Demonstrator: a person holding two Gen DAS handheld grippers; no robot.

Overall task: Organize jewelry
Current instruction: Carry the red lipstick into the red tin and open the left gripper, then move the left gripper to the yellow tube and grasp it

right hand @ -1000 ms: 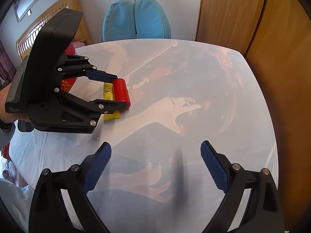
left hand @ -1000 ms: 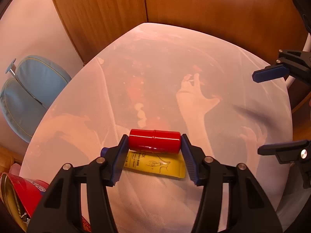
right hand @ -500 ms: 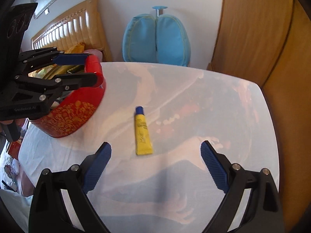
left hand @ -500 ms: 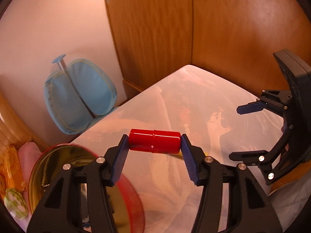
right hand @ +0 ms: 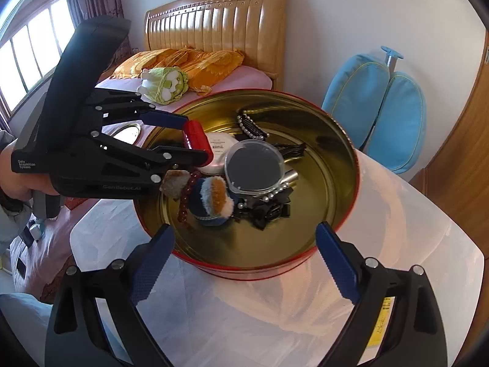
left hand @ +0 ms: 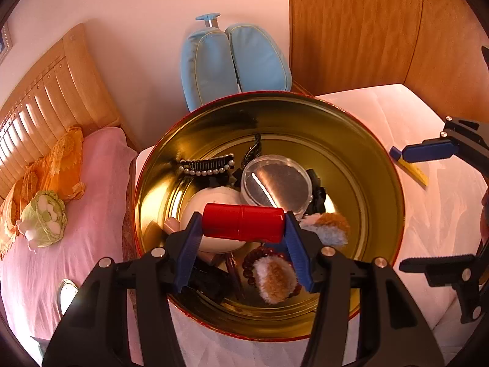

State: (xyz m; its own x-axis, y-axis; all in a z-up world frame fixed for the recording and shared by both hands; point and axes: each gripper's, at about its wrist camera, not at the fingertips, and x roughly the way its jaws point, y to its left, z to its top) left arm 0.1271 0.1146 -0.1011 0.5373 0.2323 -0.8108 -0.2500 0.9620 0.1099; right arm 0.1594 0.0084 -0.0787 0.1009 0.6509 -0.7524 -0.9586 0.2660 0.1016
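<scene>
**Kid:** Red little tube, where is it?

**Helper:** It is pinched by its two ends in the left gripper. It hangs over the round tin, on the near side, above the white jar and the fuzzy hair ties.

**Kid:** Which way does it point?

**Helper:** It lies sideways, across the tin, from one blue pad to the other.

**Kid:** And the other hand?

**Helper:** The right gripper is spread wide with nothing in it. It waits at the tin's near rim. The left one is nearer the pile.

**Kid:** What comes next?

**Helper:** I think the tube only has to go down and be let go, in a bare gold spot.
</scene>
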